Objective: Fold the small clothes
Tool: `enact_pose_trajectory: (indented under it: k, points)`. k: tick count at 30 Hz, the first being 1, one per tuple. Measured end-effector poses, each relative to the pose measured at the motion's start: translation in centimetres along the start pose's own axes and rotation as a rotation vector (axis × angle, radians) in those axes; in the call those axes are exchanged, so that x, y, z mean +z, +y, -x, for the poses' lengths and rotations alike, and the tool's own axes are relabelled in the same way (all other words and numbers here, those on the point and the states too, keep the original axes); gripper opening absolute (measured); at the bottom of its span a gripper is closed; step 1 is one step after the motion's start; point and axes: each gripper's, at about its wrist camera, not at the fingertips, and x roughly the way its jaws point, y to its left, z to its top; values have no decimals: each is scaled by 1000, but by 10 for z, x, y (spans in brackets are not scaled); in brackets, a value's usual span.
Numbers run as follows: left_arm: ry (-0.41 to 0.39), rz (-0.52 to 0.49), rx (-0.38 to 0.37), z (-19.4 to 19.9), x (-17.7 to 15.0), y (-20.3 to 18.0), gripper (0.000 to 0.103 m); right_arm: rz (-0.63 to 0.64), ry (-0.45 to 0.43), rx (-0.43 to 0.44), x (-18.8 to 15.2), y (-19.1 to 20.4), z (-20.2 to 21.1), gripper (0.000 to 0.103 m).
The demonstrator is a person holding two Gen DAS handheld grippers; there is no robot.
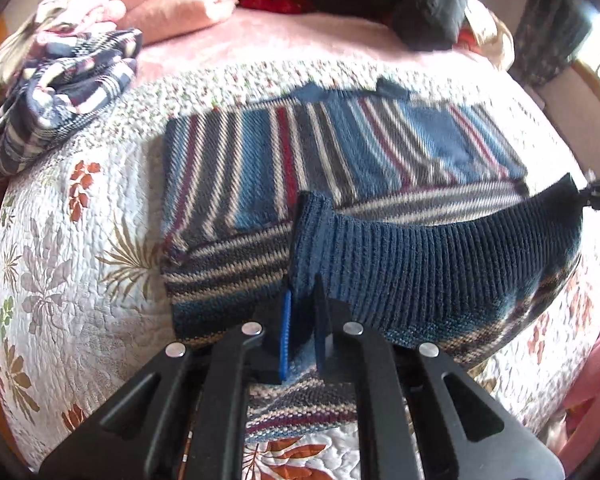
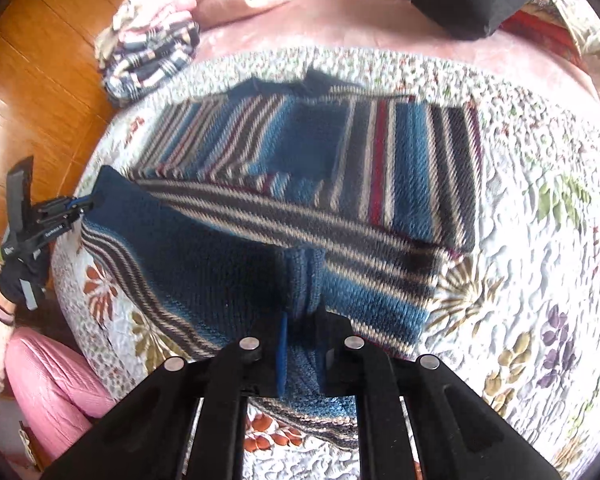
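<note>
The left tool (image 1: 302, 320) is closed on the dark blue ribbed hem of a striped sweater (image 1: 340, 152), with the knit bunched up between its two fingers. The right tool (image 2: 302, 332) grips the same hem in the same way, its fingers pinched onto a fold of the blue rib. Between the two tools the hem is stretched out and lifted off the bed, while the rest of the sweater lies flat ahead of them on a flowered quilt (image 1: 60, 280). A sleeve is folded across the sweater's body, just beyond the lifted hem.

From the left tool, the right tool shows at the far right edge, holding the end of the stretched hem. From the right tool, the left tool (image 2: 86, 202) shows at the far left, held by a gloved hand (image 2: 20, 276).

Beyond the sweater and to the left of both tools sits a heap of plaid clothes (image 1: 64, 96) on the quilt's edge. Pink pillows (image 1: 180, 4) lie farther back, and a black garment (image 1: 420, 4) lies at the far right.
</note>
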Motion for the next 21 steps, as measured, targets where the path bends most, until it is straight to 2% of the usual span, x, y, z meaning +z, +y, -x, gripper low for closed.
enact_pose_trajectory:
  k: [4, 8, 15, 21]
  points:
    - [-109, 53, 15, 16, 29, 6, 7, -15, -77, -8, 27, -3, 19, 10]
    - [-170, 98, 33, 18, 62, 13, 7, -40, -132, -33, 64, -9, 27, 10]
    - [-209, 120, 85, -5, 118, 19, 7, -64, -174, -88, 131, -19, 17, 10]
    - [-208, 165, 121, -45, 151, 31, 7, -110, -172, -117, 173, -39, -13, 10]
